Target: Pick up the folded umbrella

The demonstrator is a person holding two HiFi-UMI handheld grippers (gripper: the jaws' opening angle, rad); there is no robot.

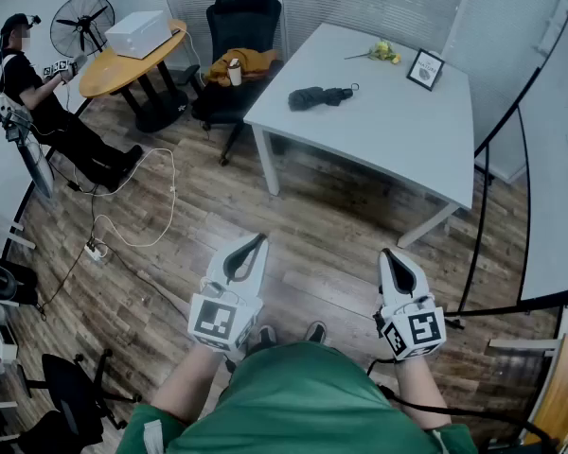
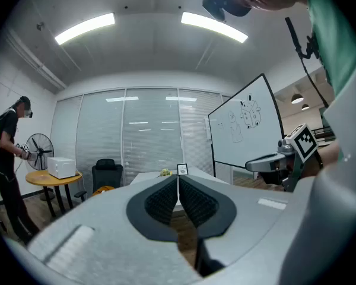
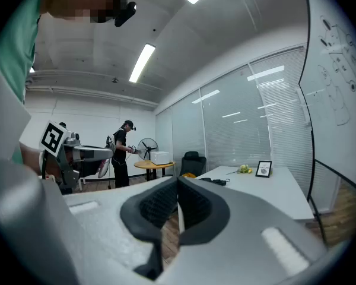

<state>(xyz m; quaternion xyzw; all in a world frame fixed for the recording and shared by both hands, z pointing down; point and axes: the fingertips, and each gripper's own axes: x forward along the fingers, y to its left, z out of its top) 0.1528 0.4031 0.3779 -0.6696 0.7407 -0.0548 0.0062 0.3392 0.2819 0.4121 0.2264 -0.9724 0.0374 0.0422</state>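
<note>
Wood floor [image 1: 303, 220] lies between me and the white table [image 1: 388, 135], where the folded umbrella [image 1: 319, 96] rests untouched. My left gripper [image 1: 260, 240] and right gripper [image 1: 387, 253] are clenched empty; approach and grasp remain.

Head cam looks steeply down from standing height; white desk [image 1: 379, 130] sits far ahead. Cams on the left tongs [image 1: 261, 240] and right tongs [image 1: 386, 253] look level, low, sharing that far desk.

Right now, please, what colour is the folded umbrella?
The folded umbrella is black, clearest in the head view.
</note>
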